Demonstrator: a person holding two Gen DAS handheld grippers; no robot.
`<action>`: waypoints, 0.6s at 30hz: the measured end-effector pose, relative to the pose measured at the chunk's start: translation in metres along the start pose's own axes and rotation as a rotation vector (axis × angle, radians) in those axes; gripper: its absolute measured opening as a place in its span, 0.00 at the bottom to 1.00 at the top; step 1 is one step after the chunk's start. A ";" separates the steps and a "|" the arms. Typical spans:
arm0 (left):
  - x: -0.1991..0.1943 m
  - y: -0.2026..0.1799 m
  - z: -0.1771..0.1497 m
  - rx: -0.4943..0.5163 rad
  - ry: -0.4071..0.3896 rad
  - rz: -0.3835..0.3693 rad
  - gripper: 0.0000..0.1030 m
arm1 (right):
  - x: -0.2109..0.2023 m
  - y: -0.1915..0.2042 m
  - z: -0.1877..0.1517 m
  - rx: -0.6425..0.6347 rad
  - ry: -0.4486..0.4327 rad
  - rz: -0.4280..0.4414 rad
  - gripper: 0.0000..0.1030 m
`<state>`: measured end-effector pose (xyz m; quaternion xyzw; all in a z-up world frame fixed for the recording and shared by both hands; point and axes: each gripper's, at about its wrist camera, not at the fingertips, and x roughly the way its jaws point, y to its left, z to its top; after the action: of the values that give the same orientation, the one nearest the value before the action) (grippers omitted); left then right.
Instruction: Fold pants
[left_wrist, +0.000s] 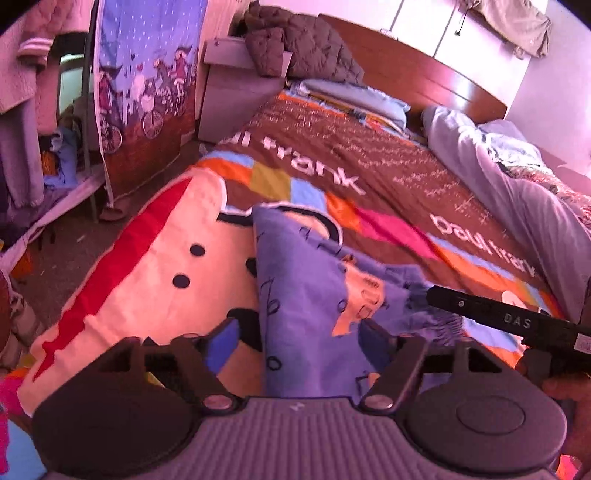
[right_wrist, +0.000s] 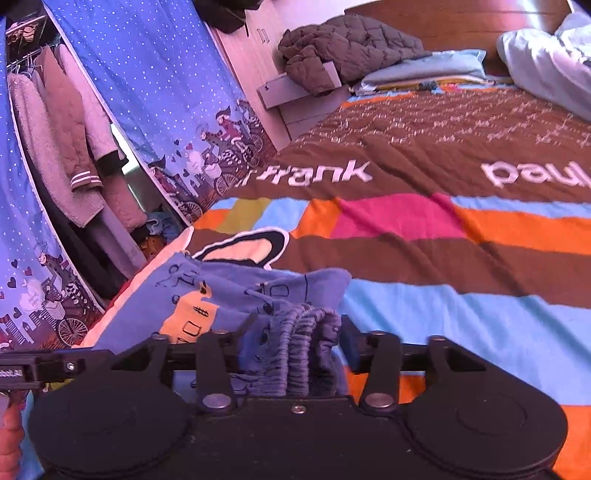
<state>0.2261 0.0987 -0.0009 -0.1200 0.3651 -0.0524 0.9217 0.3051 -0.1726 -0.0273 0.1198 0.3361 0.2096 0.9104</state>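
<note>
Right wrist view showed the pants lying low and centre on the bedspread, their gathered waistband bunched between the right gripper fingers, apparently pinched for folding. Left gripper hovered spread above the fabric, gripping nothing.

Your left gripper: grey ribbed body w/ round side discs, black linkage arms, silver pivot screws, blue fingertips. Right gripper: all-black body, same discs, silver screws.
</note>
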 end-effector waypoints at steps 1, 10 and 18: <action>-0.005 -0.002 0.000 -0.002 -0.013 0.010 0.90 | -0.006 0.003 0.001 -0.003 -0.012 -0.010 0.71; -0.056 -0.024 -0.014 0.042 -0.077 0.118 1.00 | -0.076 0.027 -0.007 -0.021 -0.103 -0.082 0.99; -0.103 -0.049 -0.049 0.138 -0.109 0.188 1.00 | -0.144 0.047 -0.046 -0.028 -0.134 -0.091 0.99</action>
<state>0.1172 0.0614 0.0450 -0.0240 0.3194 0.0158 0.9472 0.1614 -0.1943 0.0365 0.1054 0.2764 0.1643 0.9410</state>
